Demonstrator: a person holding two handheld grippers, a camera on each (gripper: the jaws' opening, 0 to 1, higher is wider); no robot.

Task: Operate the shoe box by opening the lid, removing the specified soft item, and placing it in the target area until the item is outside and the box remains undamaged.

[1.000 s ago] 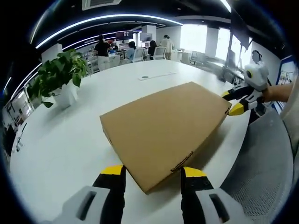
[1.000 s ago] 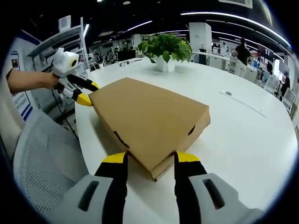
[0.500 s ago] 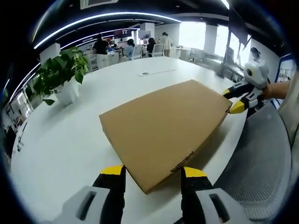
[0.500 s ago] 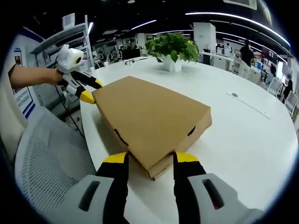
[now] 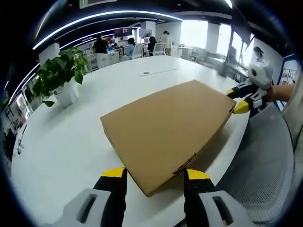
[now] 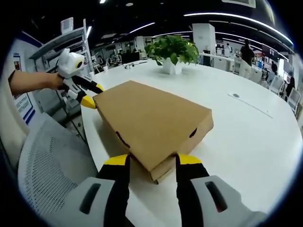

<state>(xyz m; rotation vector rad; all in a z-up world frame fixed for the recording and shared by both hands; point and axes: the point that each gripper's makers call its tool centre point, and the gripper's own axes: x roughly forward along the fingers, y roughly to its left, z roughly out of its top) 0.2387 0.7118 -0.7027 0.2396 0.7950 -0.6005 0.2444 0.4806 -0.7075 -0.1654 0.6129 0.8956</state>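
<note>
Closed cardboard box (image 5: 168, 127) lay flat on the white table (image 5: 71, 146), lid down, near the table's curved edge. In the left gripper view, left hand-held gripper (image 5: 155, 174) sat at the box's near corner, yellow-tipped jaws spread apart with the corner between them, not clamped on it. At the box's far right corner, right hand-held gripper (image 5: 239, 99) appeared, held by a hand (image 5: 279, 92), its yellow tips spread either side of that corner; contact with the cardboard could not be told. Beyond the box on its left stood a potted plant (image 5: 59, 75) on the table, well apart from the box. Past the table edge, beside the box, showed the mesh back of a grey chair (image 5: 265, 161). In the right gripper view, right hand-held gripper (image 6: 152, 161) framed the box's (image 6: 151, 120) other near corner, jaws spread wide with the corner between them and the lid's edge just above. Left hand-held gripper (image 6: 87, 93) came in at the box's far left corner, jaws parted around that corner. Plant (image 6: 171, 49) stood beyond the box on the table (image 6: 251, 137), chair (image 6: 52, 165) lay to the box's left. Farther behind the box, office desks and standing people (image 5: 102, 47) were seen.
</note>
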